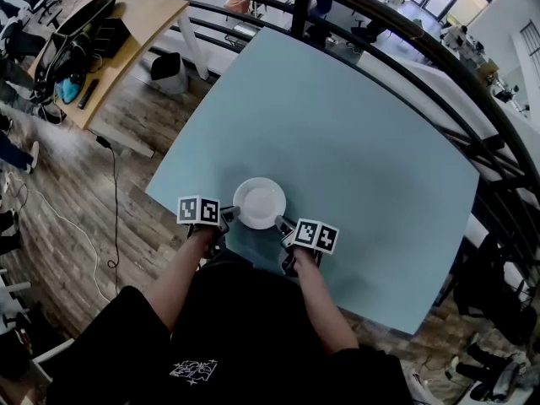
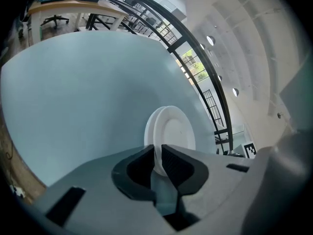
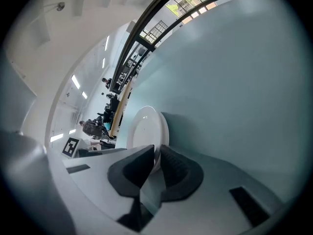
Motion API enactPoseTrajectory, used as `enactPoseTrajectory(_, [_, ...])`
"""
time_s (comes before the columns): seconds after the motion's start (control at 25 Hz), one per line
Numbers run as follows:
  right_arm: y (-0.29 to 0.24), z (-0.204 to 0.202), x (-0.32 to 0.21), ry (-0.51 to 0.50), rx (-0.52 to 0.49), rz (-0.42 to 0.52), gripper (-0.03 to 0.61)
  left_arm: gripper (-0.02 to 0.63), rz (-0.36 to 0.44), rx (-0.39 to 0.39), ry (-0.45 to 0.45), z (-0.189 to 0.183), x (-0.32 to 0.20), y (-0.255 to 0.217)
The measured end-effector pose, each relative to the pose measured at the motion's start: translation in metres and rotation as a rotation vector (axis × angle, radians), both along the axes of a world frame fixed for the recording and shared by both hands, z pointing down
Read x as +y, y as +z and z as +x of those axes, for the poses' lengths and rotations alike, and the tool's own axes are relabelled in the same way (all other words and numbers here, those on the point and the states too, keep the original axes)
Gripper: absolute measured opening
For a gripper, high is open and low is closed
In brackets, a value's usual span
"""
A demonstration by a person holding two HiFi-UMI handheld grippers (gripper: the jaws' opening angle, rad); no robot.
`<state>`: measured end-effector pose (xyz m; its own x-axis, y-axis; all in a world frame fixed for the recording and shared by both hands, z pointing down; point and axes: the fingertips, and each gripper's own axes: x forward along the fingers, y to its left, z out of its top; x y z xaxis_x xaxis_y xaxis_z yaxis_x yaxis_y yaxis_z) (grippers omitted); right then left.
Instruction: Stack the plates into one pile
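Together, both hand-held grippers [image 1: 229, 213] [image 1: 283, 222] pinch the plates [image 1: 259, 201].

You work over a pale blue tabletop [image 1: 363, 142]. Past its far edge runs a curved black railing [image 1: 301, 7]. At the head view's left lies wood-plank floor [image 1: 59, 201], with a black cable [image 1: 115, 209] trailing across it. A wooden desk [image 1: 148, 19] stands there carrying dark equipment, and a dark bag-like thing [image 1: 169, 66] sits beside it.
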<state>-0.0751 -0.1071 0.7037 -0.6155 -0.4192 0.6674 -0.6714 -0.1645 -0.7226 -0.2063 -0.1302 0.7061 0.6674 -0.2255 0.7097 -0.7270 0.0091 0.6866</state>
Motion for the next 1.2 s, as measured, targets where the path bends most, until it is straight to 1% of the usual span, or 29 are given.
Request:
enactPoseTrajectory(0.2, [0.000,-0.001,-0.003,0.000,0.001,0.000,0.040,0.041,-0.006,0.011,0.029,0.001,0.002,0.000])
enactPoseTrajectory(0.36, [0.000,-0.002,-0.005,-0.009,0.023,0.007,0.038,0.057,-0.007,-0.013,0.063,-0.002,0.004,-0.001])
enactPoseTrajectory(0.56, [0.000,-0.005,-0.004,-0.063,0.061,0.020,0.037,0.057,-0.007,-0.007,0.062,-0.004,0.002,-0.004])
enactPoseTrajectory(0.72, [-0.003,-0.011,-0.004,-0.139,0.117,0.050,0.043,0.057,0.017,-0.010,0.062,-0.006,-0.004,-0.006])
enactPoseTrajectory(0.76, [-0.005,-0.013,-0.004,-0.163,0.130,0.059,0.056,0.057,0.023,-0.012,0.065,-0.006,-0.006,-0.008])
enactPoseTrajectory(0.92, [-0.008,-0.019,0.001,-0.268,0.180,0.081,0.146,0.057,0.045,-0.020,0.073,-0.005,-0.012,-0.013])
enactPoseTrajectory(1.04, [-0.009,-0.022,0.006,-0.344,0.213,0.092,0.180,0.057,0.061,-0.025,0.073,-0.004,-0.019,-0.017])
enactPoseTrajectory(1.2, [-0.009,-0.026,0.009,-0.441,0.268,0.114,0.195,0.057,0.074,-0.025,0.093,0.004,-0.024,-0.021])
